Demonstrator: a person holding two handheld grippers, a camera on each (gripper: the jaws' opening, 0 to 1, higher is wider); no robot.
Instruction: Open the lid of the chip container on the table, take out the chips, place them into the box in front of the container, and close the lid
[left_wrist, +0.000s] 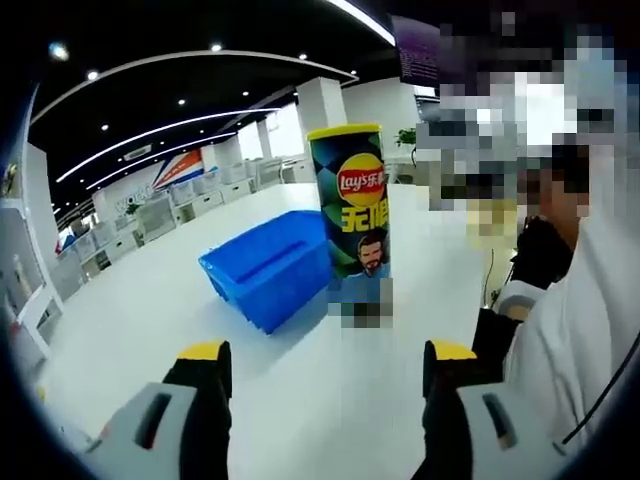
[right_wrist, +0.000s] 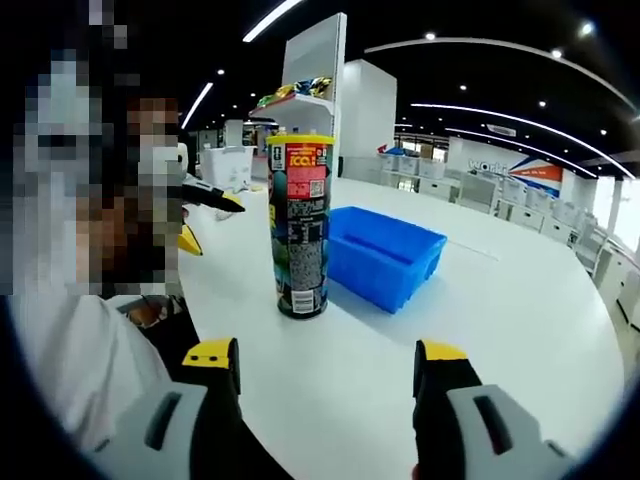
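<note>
My chip container (left_wrist: 356, 212) stands lidded beside the blue box (left_wrist: 272, 265), whose inside looks bare. Both my left gripper (left_wrist: 326, 365) and right gripper (right_wrist: 325, 362) gape wide, holding nothing. The right gripper view catches the container's printed back label.

Curved light strips (left_wrist: 150, 135) are glowing across a dark ceiling (right_wrist: 520, 70). White pillars (right_wrist: 365, 110) are standing behind the white tabletop (left_wrist: 330, 380).

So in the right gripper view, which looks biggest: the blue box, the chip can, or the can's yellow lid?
Largest to smallest, as they look in the right gripper view:
1. Blue box, though it sits a little farther back than the can, so the gap is unsure.
2. Chip can, tall and narrow.
3. Yellow lid, clearly smallest.
</note>
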